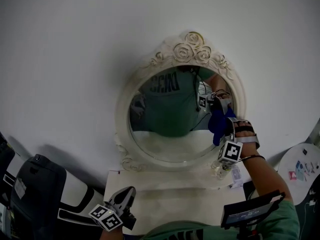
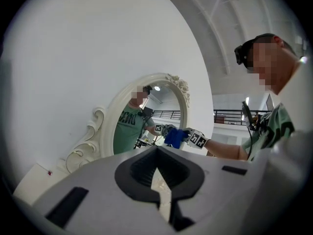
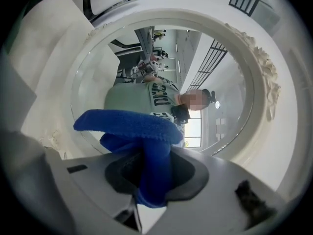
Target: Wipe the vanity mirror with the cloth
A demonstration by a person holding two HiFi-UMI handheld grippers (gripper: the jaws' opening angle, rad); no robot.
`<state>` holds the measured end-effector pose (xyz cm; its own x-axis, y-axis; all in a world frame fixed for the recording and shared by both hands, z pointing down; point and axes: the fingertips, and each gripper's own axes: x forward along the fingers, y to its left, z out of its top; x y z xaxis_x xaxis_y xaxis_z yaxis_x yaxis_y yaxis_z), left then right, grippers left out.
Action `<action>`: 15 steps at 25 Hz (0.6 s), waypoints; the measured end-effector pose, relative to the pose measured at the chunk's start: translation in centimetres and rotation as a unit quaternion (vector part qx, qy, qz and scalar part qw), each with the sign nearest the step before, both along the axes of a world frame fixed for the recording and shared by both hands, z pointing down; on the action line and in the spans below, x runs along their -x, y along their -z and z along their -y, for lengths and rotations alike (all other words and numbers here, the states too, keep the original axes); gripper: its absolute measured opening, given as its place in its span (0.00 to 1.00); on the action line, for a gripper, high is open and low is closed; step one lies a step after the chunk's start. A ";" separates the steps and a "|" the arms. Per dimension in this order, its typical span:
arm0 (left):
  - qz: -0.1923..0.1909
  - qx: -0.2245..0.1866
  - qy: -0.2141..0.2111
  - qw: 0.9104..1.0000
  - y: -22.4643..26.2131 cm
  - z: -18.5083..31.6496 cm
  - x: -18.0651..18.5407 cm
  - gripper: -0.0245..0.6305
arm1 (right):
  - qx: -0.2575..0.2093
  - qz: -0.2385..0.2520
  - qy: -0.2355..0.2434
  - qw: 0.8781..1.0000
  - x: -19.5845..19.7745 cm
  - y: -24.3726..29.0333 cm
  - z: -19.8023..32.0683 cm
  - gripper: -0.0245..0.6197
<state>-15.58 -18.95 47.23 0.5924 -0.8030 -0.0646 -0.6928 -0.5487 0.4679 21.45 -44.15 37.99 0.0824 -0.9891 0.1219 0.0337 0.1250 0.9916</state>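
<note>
The right hand-held gripper (image 3: 146,182) is clamping a bunched blue microfibre cloth (image 3: 128,125) and holding it, seemingly pressed, at the right side of the oval, cream rose-framed vanity mirror (image 1: 187,48). The left hand-held gripper (image 2: 159,199) is hanging clenched and empty above the white worktop (image 1: 165,200). A hard push may be risking tipping the unsteadied mirror, or dragging the cloth loose.

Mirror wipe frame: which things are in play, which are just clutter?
In play: vanity mirror, blue cloth, right tongs shut on it.
Lying about: left tongs, shut and empty; black-and-white object; small round table.
</note>
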 end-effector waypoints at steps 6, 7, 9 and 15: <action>-0.008 0.010 0.046 0.999 -1.0 -2.4 4.5 0.03 | -0.008 0.023 0.092 0.995 10.2 1.2 -1.7 0.20; -0.010 0.013 0.054 0.998 -1.3 -2.8 5.2 0.03 | -0.006 0.018 0.123 0.992 13.5 1.0 -2.0 0.20; -0.012 0.018 0.066 0.998 -1.7 -3.6 6.6 0.03 | -0.001 0.007 0.177 0.984 20.1 0.3 -2.5 0.20; -0.006 0.022 0.096 0.995 -1.8 -5.6 10.4 0.03 | 0.000 0.020 0.264 0.964 34.9 0.0 -3.0 0.20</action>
